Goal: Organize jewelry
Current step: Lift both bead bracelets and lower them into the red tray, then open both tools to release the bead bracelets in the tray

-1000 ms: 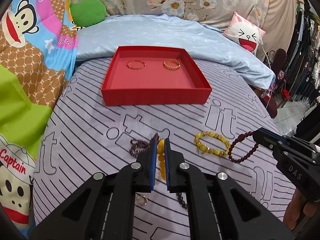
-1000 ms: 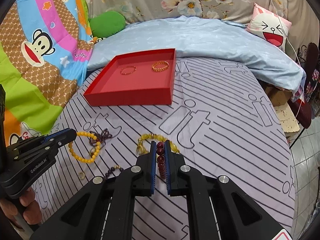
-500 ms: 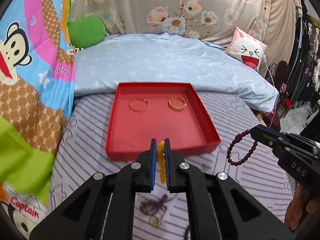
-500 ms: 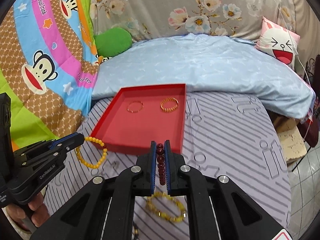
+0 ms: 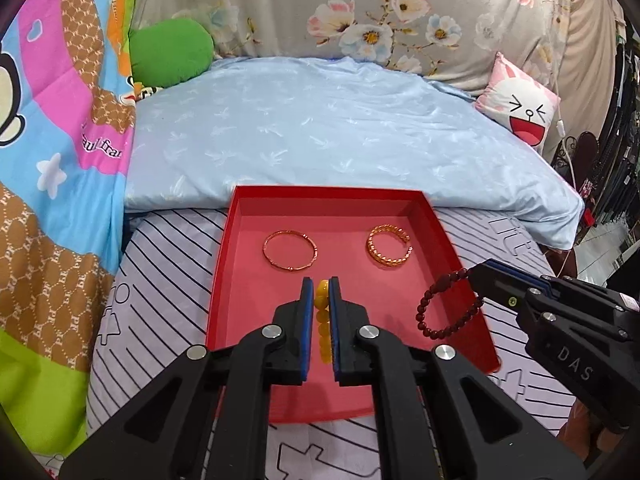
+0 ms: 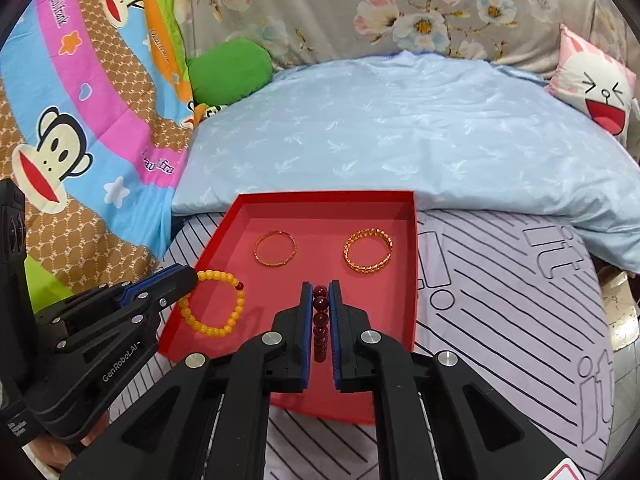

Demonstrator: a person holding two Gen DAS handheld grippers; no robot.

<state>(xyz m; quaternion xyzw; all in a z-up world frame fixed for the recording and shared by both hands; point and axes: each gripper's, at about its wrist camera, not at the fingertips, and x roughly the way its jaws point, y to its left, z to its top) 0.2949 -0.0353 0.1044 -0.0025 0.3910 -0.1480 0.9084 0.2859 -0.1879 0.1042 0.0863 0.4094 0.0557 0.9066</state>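
Black-fingered and blue-padded, the left gripper fills the lower centre of the left wrist view, clenched on a yellow bracelet whose beads hang down between the pads. At the right edge of that frame the right gripper grasps a dark red bracelet, its loop dangling over the right side of the red tray.

In the right wrist view the same dark red beads sit stacked between the closed pads at lower centre, while the yellow loop hangs at centre left, over the tray's left wall. Both bracelets are held in the air above the tray's near half; neither rests on its floor.

Further back, toward the middle of each frame, a thin gold bangle and a patterned gold bangle lie side by side, apart, on the tray floor. Beyond the tray a pale blue quilt spreads toward a green cushion at upper left and a pink cartoon pillow at upper right.

The risk appears to lie in the release: the yellow loop seems to straddle the left wall, so opening there could drop it half outside onto the striped sheet. Round beads may also roll or slide into the bangles if let go from height, and the two grippers, working close together, could knock each other or snag the loops.
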